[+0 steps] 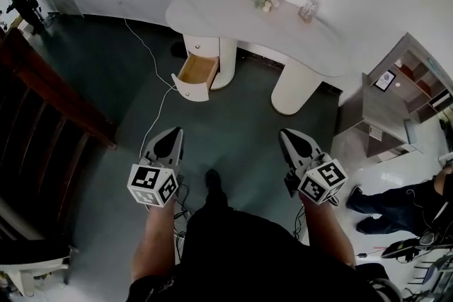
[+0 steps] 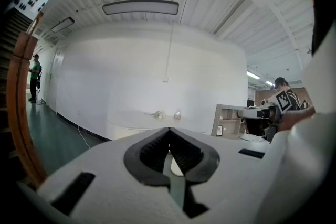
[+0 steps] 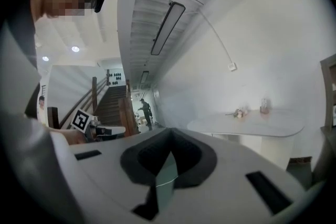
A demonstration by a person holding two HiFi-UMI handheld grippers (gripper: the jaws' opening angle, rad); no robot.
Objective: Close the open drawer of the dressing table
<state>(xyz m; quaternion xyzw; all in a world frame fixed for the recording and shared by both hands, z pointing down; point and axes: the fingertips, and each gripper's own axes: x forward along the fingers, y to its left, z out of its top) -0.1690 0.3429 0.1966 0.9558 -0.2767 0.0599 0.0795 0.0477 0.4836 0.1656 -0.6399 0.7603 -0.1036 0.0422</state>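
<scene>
The white dressing table (image 1: 262, 25) stands against the wall ahead of me. Its drawer (image 1: 195, 76) is pulled out from the left pedestal, showing a bare wooden inside and a white front. Both grippers hang low over the green floor, well short of the table. My left gripper (image 1: 174, 132) is shut and holds nothing, and it points toward the drawer. The right gripper (image 1: 286, 134) is also shut and holds nothing, and it points toward the right pedestal (image 1: 294, 90). In the left gripper view the jaws (image 2: 169, 129) meet, with the table (image 2: 142, 122) far beyond. The right gripper view shows closed jaws (image 3: 169, 132) and the tabletop (image 3: 252, 124).
A flower sprig (image 1: 267, 2) and a small jar (image 1: 307, 9) lie on the tabletop. A white cable (image 1: 158, 106) runs across the floor by the drawer. A dark wooden stair rail (image 1: 49, 92) is at left, a shelf unit (image 1: 400, 92) and a seated person (image 1: 396, 198) at right.
</scene>
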